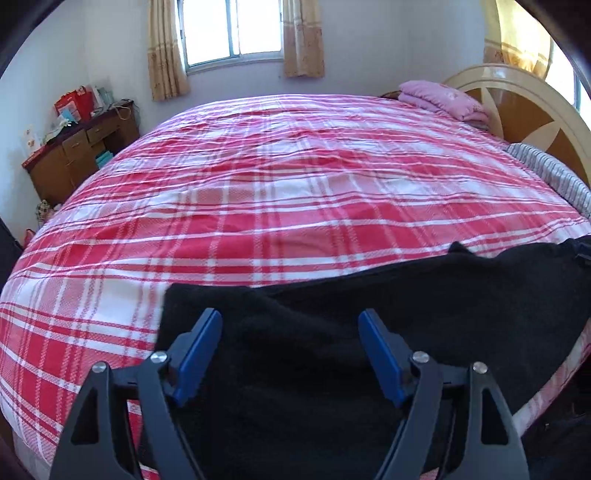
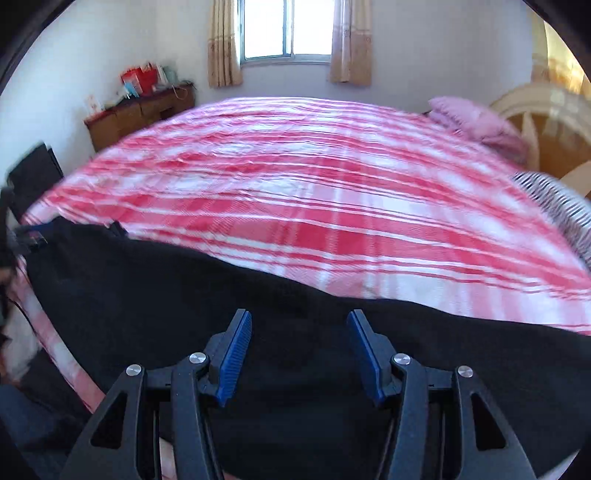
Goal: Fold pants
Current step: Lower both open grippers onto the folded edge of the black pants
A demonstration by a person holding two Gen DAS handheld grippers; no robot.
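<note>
Black pants (image 1: pixel 388 295) lie flat along the near edge of a bed with a red and white plaid cover (image 1: pixel 295 177). My left gripper (image 1: pixel 290 317) is open, its blue pads apart above the left end of the pants. In the right wrist view the pants (image 2: pixel 166 288) stretch across the near bed edge on the plaid cover (image 2: pixel 314 206). My right gripper (image 2: pixel 299 319) is open above the dark cloth, holding nothing. This view is blurred by motion.
A folded pink blanket (image 1: pixel 443 98) lies at the far right by the wooden headboard (image 1: pixel 524 110). A striped pillow (image 1: pixel 554 173) sits at the right. A brown cabinet (image 1: pixel 77 155) with clutter stands at the far left under a window (image 1: pixel 232 29).
</note>
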